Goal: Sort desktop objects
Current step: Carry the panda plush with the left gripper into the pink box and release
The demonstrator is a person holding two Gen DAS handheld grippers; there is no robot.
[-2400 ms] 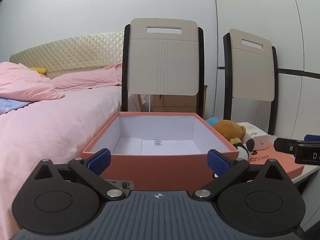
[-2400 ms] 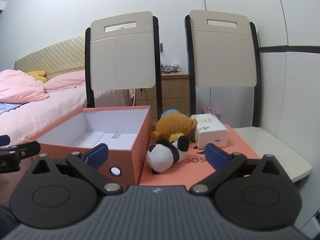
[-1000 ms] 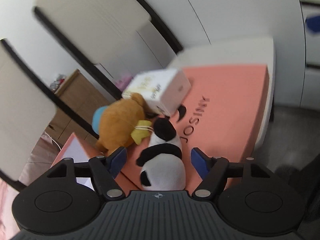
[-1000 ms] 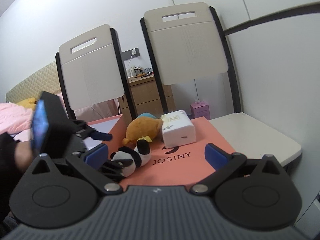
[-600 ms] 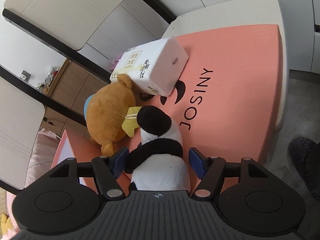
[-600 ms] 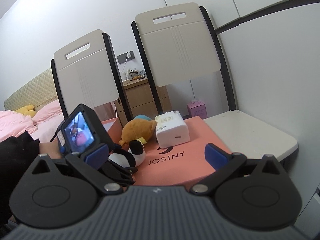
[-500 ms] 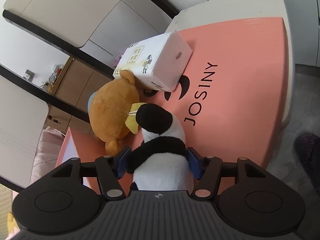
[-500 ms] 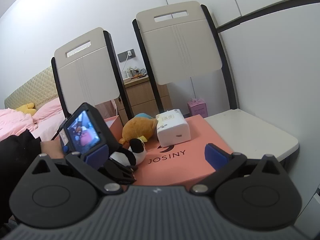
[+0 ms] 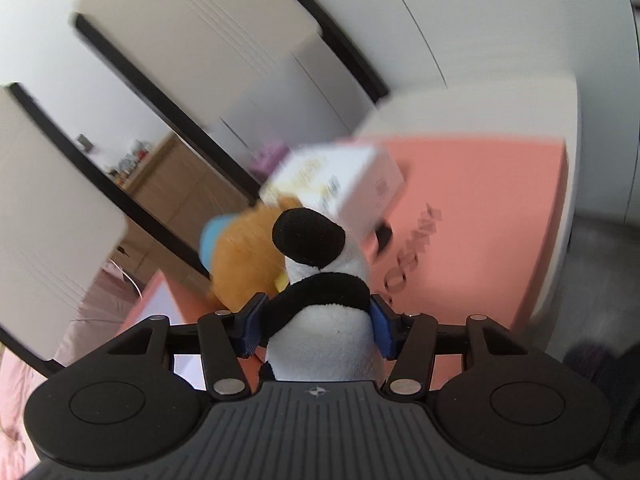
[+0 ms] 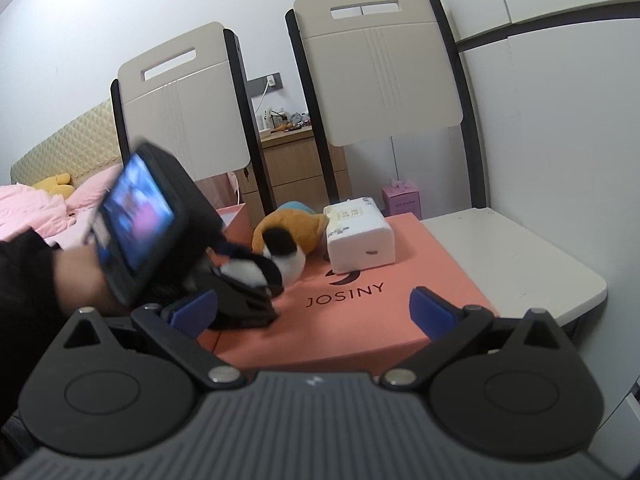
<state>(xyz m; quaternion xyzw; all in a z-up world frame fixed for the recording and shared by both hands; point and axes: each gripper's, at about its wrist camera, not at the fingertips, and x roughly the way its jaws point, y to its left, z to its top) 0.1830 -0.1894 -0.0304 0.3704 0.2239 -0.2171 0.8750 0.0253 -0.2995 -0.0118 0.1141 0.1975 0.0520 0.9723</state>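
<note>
Your left tool (image 9: 316,330) is closing on the panda plush (image 9: 320,320), its pads pressing the waist so the toy is hanging steady just beyond it. The bear plush (image 10: 294,232) and tissue pack (image 10: 358,240) are lying ahead of your right tool (image 10: 312,308), which is waiting released, nothing between its jaws.

The box lid (image 10: 404,268) lies flat on the desk (image 10: 532,264), along its left part. On the lid's far end the tissue pack (image 10: 360,236) sits to the right and the bear toy (image 10: 296,228) just left of it, touching. The panda toy (image 9: 320,312) sits before the bear, between the pads of the left tool (image 9: 316,324). The open box (image 9: 160,304) stands left of the lid. Two chairs (image 10: 380,72) stand behind, and a bed (image 10: 36,204) lies far left.
</note>
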